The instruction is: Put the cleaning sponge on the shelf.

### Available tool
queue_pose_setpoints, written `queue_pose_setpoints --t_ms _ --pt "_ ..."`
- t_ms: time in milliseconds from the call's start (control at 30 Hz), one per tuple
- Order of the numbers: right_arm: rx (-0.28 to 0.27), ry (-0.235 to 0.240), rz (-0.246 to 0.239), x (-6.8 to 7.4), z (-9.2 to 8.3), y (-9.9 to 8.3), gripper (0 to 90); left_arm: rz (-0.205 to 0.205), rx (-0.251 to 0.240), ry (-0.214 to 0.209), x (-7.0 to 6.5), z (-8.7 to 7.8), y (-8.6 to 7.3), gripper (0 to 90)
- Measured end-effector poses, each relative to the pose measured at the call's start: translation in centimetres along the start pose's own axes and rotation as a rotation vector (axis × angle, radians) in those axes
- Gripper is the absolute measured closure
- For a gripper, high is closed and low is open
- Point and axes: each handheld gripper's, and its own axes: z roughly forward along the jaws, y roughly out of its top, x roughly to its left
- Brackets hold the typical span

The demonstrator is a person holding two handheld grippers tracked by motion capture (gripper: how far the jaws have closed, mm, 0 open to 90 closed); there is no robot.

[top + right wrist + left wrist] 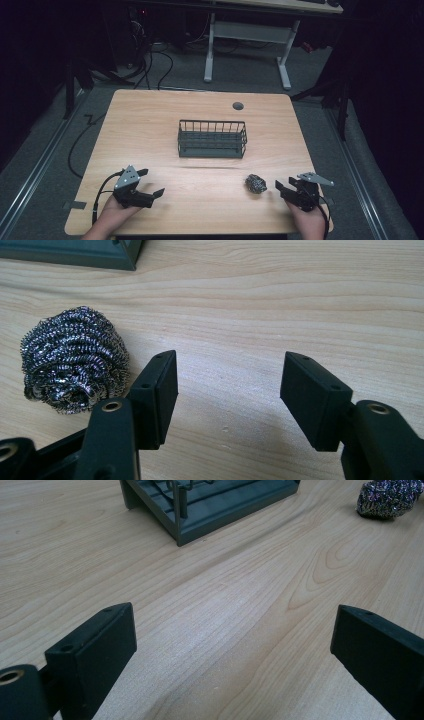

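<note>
While basket (212, 139) sits empty, scourer (255, 183) lies outside.

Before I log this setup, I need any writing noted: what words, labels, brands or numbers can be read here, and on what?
None: no readable text, label, brand or number shows on the steel wool scourer, the wire basket, the wooden table, the left gripper or the right gripper.
</note>
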Motion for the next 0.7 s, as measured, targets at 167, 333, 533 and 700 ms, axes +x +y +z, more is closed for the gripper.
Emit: queue_pose_setpoints --t_ms 167,333,533,700 --pt "0.004 0.004 -0.003 -0.01 0.0 0.01 40.5 0.0 0.0 -0.001 -0.01 0.03 0.0 5.1" --pt "0.01 0.004 0.008 -0.02 0.0 0.01 40.8 0.0 0.0 -0.001 0.02 0.02 -0.01 5.2" --pt "0.048 0.021 0.001 0.11 0.04 0.18 40.7 0.0 0.001 -0.001 0.02 0.01 0.0 5.2" --pt "0.069 0.02 -0.015 0.31 0.02 0.28 40.6 0.001 0.003 -0.002 0.0 0.02 0.0 5.2"
